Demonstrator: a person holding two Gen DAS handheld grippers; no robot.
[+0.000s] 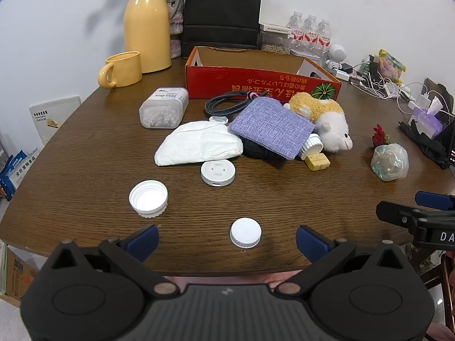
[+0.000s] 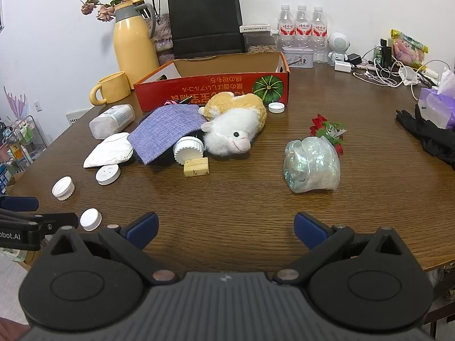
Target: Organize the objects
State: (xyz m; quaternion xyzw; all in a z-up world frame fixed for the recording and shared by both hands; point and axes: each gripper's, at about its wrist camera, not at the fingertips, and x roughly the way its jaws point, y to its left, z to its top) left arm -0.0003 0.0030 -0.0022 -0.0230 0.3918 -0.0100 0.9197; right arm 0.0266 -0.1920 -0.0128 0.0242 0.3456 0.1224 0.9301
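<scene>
Showing "obot.AI" on left gripper (image 2: 37,216)

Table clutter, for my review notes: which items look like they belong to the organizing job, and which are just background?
Job items:
red cardboard box
plush sheep
purple cloth pouch
white caps
round white disc
crumpled clear plastic

Likely background:
yellow thermos
yellow mug
black paper bag
water bottles
chargers and cables

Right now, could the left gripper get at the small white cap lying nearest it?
Probably yes. The left gripper stands wide open and empty, with the small white cap lying alone on bare table between its fingers; nothing blocks the way.
</scene>
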